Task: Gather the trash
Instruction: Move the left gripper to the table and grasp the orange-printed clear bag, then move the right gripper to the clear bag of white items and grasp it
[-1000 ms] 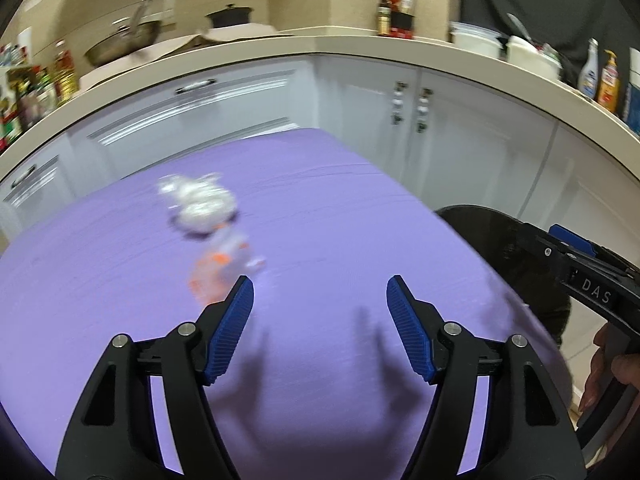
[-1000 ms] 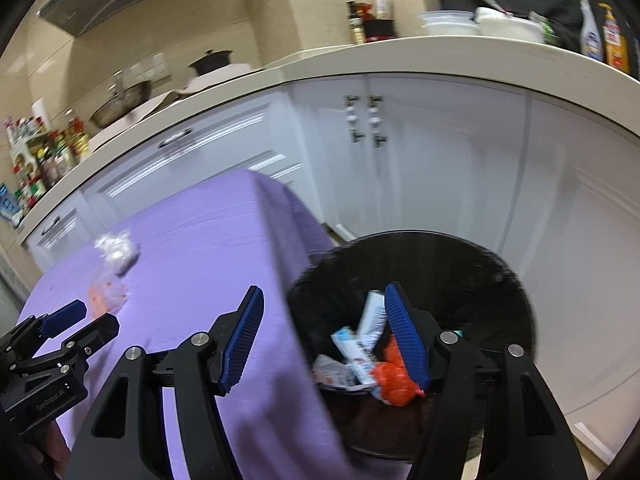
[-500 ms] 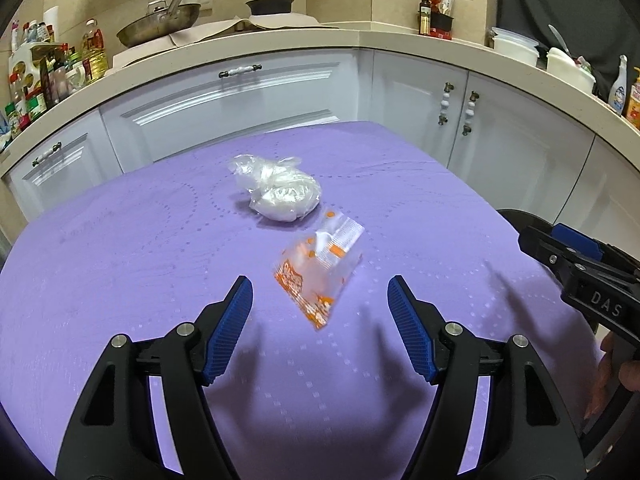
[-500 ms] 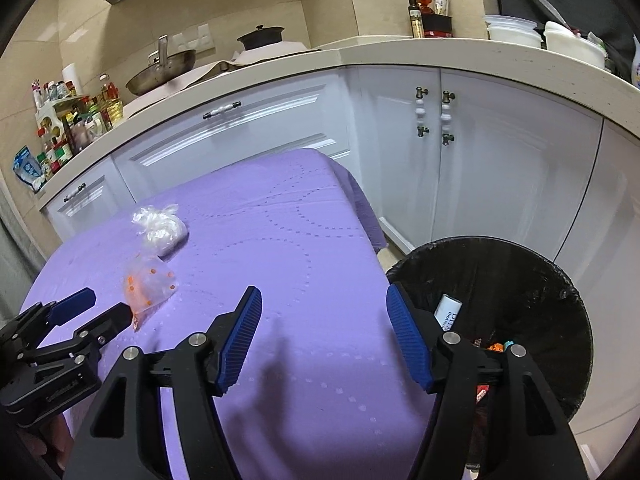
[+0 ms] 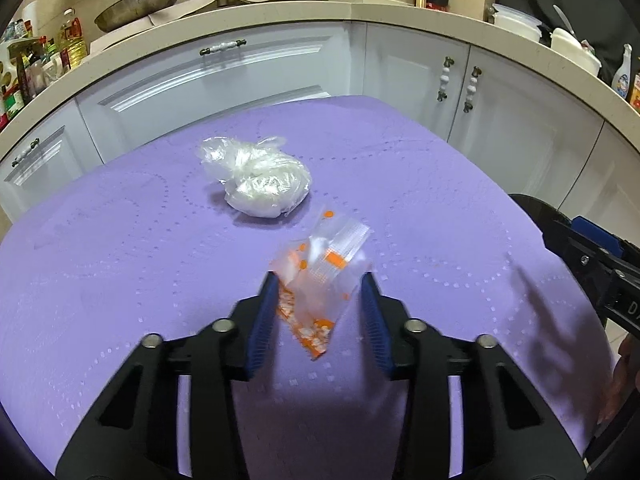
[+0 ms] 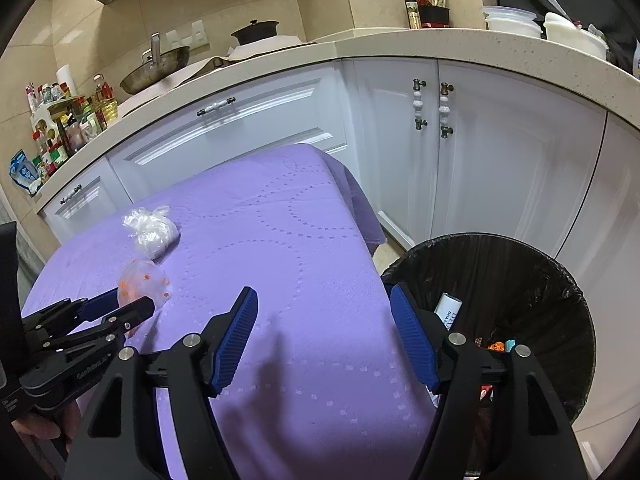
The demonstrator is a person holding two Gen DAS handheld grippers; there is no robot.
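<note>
A small clear bag with orange dots [image 5: 320, 276] lies on the purple tablecloth [image 5: 120, 264]. My left gripper [image 5: 318, 282] has its jaws closing around this bag, and both blue pads touch its sides. Beyond it sits a crumpled clear plastic bag [image 5: 260, 184] with white contents. The right wrist view shows the same dotted bag [image 6: 144, 280] between the left gripper's [image 6: 120, 306] fingers, with the crumpled bag [image 6: 152, 232] behind. My right gripper [image 6: 322, 292] hovers over the table's right edge, its jaws opening with nothing between them.
A black-lined trash bin [image 6: 520, 240] holding several wrappers stands on the floor right of the table, below the right gripper. White cabinets [image 6: 500, 160] and a counter with a pan [image 5: 136, 0], pot and bottles curve behind the table. The right gripper [image 5: 592, 248] shows at the left view's right edge.
My left gripper moved forward and down onto the dotted bag and its jaws narrowed around it. The right gripper's view swung from over the bin toward the table.
</note>
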